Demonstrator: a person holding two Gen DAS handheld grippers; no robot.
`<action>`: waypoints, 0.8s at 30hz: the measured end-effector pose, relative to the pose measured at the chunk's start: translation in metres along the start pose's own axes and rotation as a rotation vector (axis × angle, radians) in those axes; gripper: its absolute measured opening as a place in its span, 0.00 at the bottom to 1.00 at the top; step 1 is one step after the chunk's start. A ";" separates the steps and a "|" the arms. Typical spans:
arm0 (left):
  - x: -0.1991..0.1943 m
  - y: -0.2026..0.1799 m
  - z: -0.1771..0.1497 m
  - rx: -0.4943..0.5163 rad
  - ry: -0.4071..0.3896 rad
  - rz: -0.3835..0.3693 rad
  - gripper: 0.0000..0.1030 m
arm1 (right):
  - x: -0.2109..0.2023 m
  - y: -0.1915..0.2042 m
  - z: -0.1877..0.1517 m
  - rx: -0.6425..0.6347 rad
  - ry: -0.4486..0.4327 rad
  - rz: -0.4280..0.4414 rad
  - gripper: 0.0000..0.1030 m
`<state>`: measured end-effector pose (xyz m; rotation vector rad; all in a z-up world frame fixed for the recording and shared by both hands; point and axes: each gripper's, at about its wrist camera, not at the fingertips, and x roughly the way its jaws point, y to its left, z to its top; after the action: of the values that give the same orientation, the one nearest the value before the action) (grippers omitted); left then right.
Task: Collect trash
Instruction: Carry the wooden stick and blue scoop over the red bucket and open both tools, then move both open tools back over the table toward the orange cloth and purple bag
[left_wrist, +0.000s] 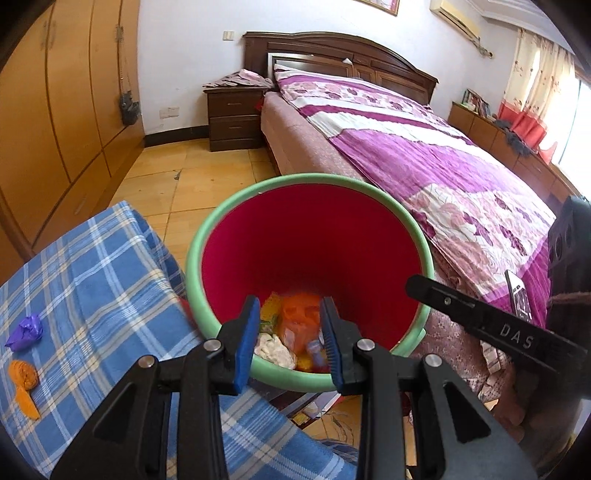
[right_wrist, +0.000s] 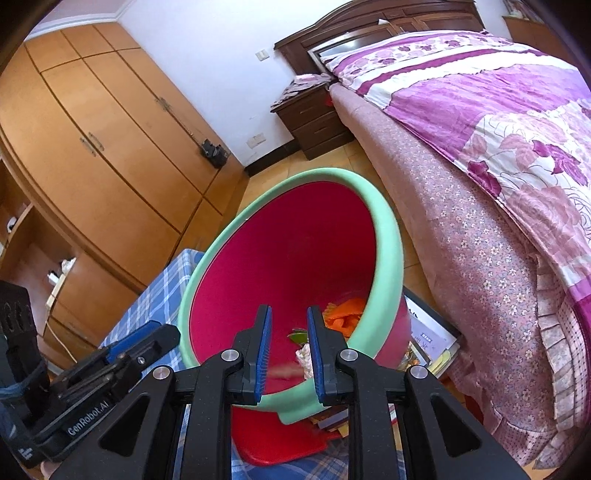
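Both grippers' jaws gape over trash bin (left_wrist: 309, 236).

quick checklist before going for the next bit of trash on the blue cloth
1. Left gripper empty, jaws apart: ok.
2. Right gripper empty, jaws apart: ok.
3. Bin mouth unobstructed, trash already inside: ok.
4. Purple wrapper lying free on the checked cloth: ok.
5. Orange wrapper lying free beside it: ok.
6. Bin stable: cannot tell; it looks tilted in the right wrist view.
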<state>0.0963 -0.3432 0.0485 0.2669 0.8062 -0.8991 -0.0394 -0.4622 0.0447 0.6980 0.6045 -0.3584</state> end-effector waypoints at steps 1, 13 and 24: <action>0.001 0.000 0.000 0.000 0.000 0.001 0.40 | 0.000 -0.001 0.000 0.004 0.000 0.001 0.20; -0.011 0.011 -0.006 -0.055 -0.009 0.020 0.46 | -0.003 0.002 -0.001 -0.001 -0.006 0.013 0.20; -0.039 0.045 -0.017 -0.138 -0.026 0.088 0.51 | -0.008 0.022 -0.008 -0.045 0.007 0.011 0.36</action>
<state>0.1084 -0.2839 0.0602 0.1683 0.8226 -0.7598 -0.0381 -0.4396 0.0558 0.6594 0.6135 -0.3318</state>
